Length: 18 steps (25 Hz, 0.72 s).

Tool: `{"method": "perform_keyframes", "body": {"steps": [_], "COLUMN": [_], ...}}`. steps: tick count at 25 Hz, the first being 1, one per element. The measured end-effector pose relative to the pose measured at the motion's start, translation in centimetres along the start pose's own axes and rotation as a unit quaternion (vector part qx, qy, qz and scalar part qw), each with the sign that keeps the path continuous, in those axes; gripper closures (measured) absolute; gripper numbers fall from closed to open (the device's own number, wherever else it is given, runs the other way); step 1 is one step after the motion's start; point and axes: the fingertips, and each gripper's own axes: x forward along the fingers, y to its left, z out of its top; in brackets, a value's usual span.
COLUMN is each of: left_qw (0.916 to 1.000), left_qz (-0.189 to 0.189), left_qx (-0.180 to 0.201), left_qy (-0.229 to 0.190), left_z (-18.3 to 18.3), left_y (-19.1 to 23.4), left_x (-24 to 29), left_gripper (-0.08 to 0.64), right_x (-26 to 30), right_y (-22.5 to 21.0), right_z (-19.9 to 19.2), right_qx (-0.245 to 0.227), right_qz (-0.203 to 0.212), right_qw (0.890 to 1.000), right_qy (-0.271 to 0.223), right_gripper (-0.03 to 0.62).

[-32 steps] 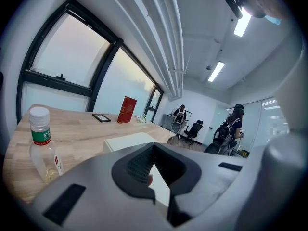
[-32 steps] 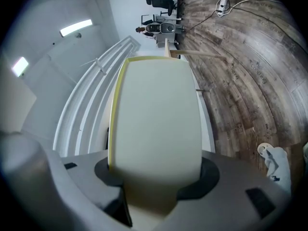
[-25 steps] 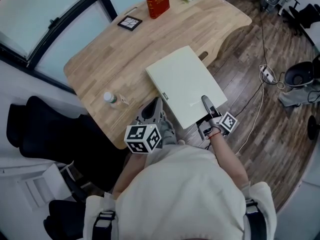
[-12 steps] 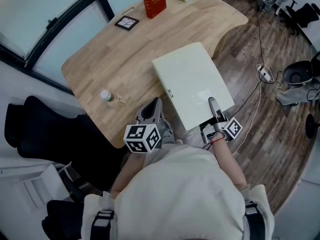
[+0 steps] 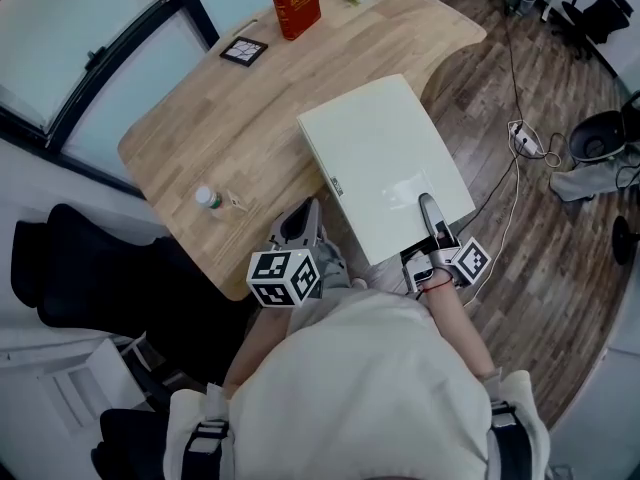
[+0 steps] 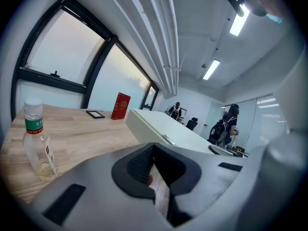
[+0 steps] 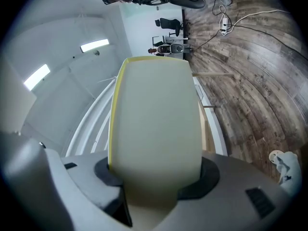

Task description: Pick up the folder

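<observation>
The folder (image 5: pixel 375 163) is a thick pale cream box folder, and it hangs over the near right corner of the wooden table (image 5: pixel 230 118). My right gripper (image 5: pixel 430 220) is shut on its near edge, one finger lying on top of the cover. In the right gripper view the folder (image 7: pixel 154 119) fills the space between both jaws of the right gripper (image 7: pixel 156 173). My left gripper (image 5: pixel 305 223) rests at the table's near edge, left of the folder and apart from it. Its jaws meet at the tips with nothing between them (image 6: pixel 154 146).
A small clear bottle (image 5: pixel 208 199) stands near the table's left front edge. A red book (image 5: pixel 294 2) and a dark picture frame (image 5: pixel 244 51) sit at the far side. A cable and power strip (image 5: pixel 528 143) lie on the wood floor to the right.
The right gripper has risen with the folder, which now looks larger and hangs further over the table's right edge. The left gripper has kept still.
</observation>
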Motion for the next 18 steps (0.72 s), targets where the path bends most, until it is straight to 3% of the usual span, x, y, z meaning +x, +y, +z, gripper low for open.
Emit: {"method": "perform_keyframes", "body": {"steps": [18], "left_qw": [1.0], "left_qz": [-0.007], "left_qx": [0.004], "left_qy": [0.005], "left_z": [-0.25], "left_y": [-0.58], "left_x": [0.55], "left_gripper": [0.539], "right_x": [-0.5], "right_y": [0.69], "right_z": [0.46], "right_qx": [0.005], "right_qz": [0.008], "right_qw": [1.0], "right_qy": [-0.011], "right_gripper": [0.316]}}
